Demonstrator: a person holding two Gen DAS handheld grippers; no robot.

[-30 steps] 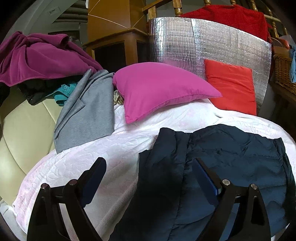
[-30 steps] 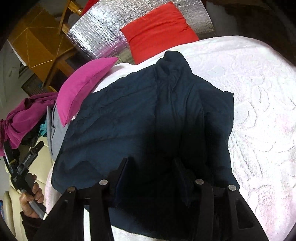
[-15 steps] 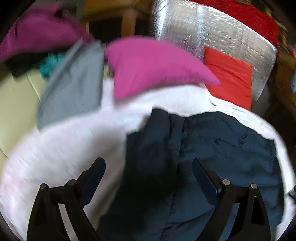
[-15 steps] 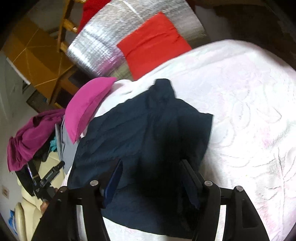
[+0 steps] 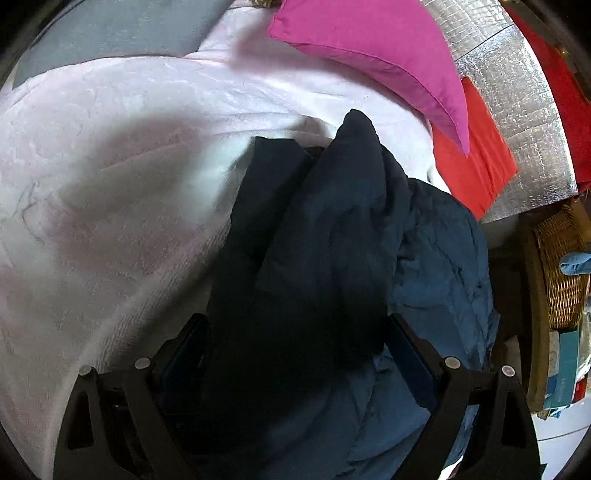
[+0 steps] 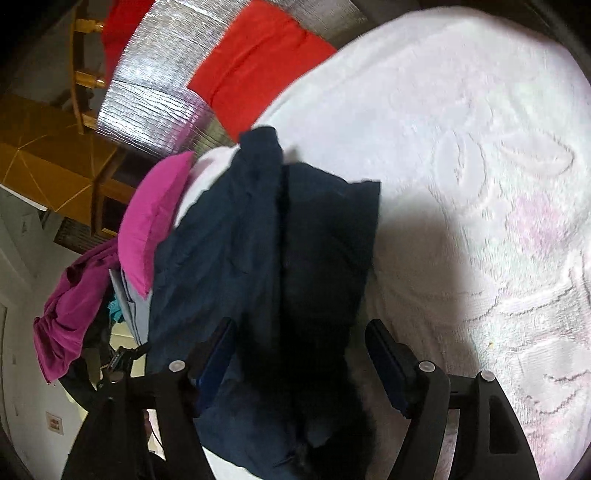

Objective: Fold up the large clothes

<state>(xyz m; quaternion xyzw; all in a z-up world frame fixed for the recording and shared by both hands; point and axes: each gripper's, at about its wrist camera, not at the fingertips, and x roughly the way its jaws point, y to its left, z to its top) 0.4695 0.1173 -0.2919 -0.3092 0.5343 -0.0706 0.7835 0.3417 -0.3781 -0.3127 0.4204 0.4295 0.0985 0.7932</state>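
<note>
A navy padded jacket (image 5: 332, 240) lies on the white textured blanket (image 5: 110, 184), one side folded over along its length. My left gripper (image 5: 299, 354) points down over the jacket's near end. Its fingers stand wide apart with dark fabric filling the gap between them, and the pads do not pinch it. In the right wrist view the jacket (image 6: 258, 240) runs away from my right gripper (image 6: 301, 354). That gripper's jaws are opening, with the jacket's folded edge lying loose between them.
A pink pillow (image 5: 369, 48) and a red cushion (image 5: 476, 155) lean on a silver foil panel (image 5: 517, 110) behind the jacket. A wicker basket (image 5: 561, 266) stands at the right. Grey cloth (image 5: 110, 29) and a magenta garment (image 6: 70, 306) are heaped beside the blanket (image 6: 480, 184).
The left gripper has tipped downward and come in closer over the jacket. The right gripper's jaws have spread wider, and it has drawn back from the jacket.
</note>
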